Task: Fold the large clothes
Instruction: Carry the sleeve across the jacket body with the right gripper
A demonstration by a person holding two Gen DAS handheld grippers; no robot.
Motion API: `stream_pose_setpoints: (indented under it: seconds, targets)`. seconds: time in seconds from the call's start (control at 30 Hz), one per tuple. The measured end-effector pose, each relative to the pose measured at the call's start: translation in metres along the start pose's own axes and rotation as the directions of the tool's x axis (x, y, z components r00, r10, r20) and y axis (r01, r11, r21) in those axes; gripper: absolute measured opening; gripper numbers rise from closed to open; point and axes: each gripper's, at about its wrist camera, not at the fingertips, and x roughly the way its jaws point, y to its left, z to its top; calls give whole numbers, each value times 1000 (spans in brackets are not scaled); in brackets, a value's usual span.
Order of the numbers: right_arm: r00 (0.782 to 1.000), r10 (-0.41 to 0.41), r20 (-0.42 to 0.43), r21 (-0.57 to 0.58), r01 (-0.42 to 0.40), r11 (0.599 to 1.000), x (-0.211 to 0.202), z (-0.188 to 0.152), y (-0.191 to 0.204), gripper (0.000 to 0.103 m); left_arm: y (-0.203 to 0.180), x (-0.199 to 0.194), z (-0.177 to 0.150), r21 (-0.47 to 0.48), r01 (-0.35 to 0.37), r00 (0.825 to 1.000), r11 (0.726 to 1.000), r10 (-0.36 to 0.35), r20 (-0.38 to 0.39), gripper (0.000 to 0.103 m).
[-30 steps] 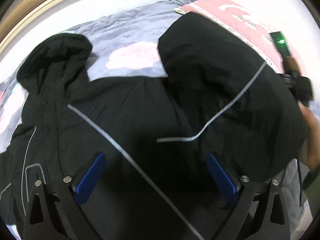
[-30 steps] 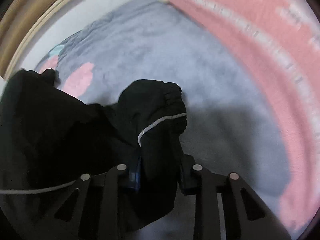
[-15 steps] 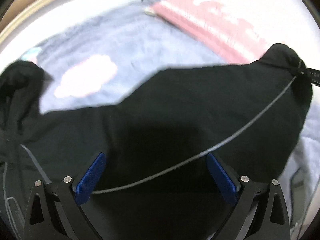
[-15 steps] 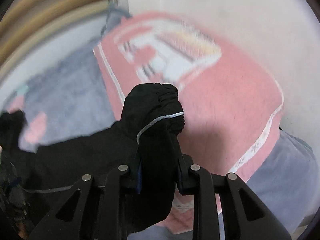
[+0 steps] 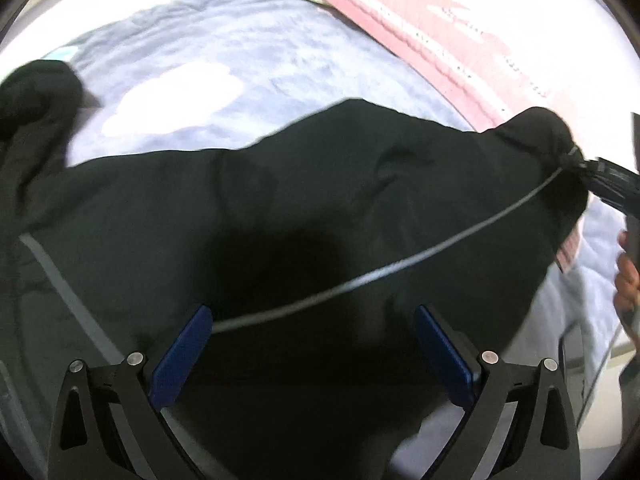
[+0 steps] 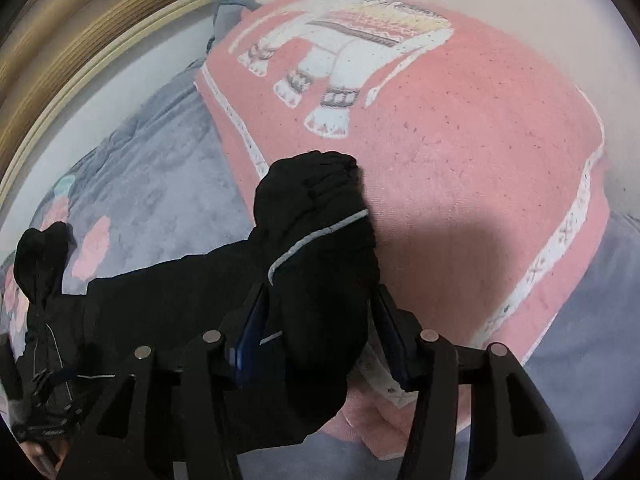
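So the bed [image 5: 248, 52] with its grey flowery blanket had the whole black jacket [image 5: 320, 208] spread across it, and honestly the folding had barely got going. The body lay mostly flat under my left hand, nothing doubled over that I could see, with the far sleeve [image 5: 36, 96] bunched up at the left edge. The near sleeve [image 6: 316, 240] was stretched out sideways, its cuff reaching onto the pink elephant towel [image 6: 460, 152] by the wall.

My right gripper [image 6: 316, 332] had that cuff between its jaws, which were easing open right then; the pads looked about to leave the cloth, if they hadn't already. My left gripper [image 5: 312, 344] hung over the middle of the jacket, jaws spread wide, pinching nothing.

I'd say it was just laid out flat. Both sleeves needed bringing in, then the body folds, so nearly everything was left.
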Motion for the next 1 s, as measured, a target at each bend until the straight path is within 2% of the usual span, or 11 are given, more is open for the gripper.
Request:
stream_pose_setpoints:
  seconds: [0.13, 0.23, 0.37, 0.5, 0.63, 0.73, 0.77, 0.9, 1.0]
  targets:
    - [1000, 32, 0, -24, -32, 999, -5, -1, 20, 31, 21, -46, -27, -14, -50, 998, 999, 51, 33, 101]
    - [995, 101, 18, -63, -100, 993, -26, -7, 62, 30, 54, -80, -49, -64, -94, 994, 994, 97, 44, 101]
    - [976, 219, 11, -179, -214, 960, -56, -32, 163, 30, 90, -113, -68, -155, -160, 984, 975, 170, 49, 101]
    - [953, 302, -25, -298, -295, 908, -71, -64, 265, 30, 134, -138, -79, -238, -172, 978, 956, 195, 77, 101]
    - [937, 339, -84, -396, -344, 852, -67, -98, 352, 30, 169, -159, -92, -299, -184, 971, 936, 221, 95, 100]
    - [910, 378, -172, -430, -414, 802, -50, -129, 411, 30, 184, -173, -109, -321, -207, 964, 924, 250, 97, 100]
    - [900, 384, -205, -449, -436, 780, -43, -144, 435, 30, 192, -176, -114, -329, -215, 962, 919, 258, 93, 101]
    - [888, 340, -310, -508, -457, 730, -9, -193, 500, 30, 221, -187, -140, -373, -238, 957, 897, 282, 67, 100]
    - [906, 247, -344, -559, -409, 721, 25, -228, 532, 31, 241, -190, -159, -406, -261, 952, 876, 303, 42, 100]
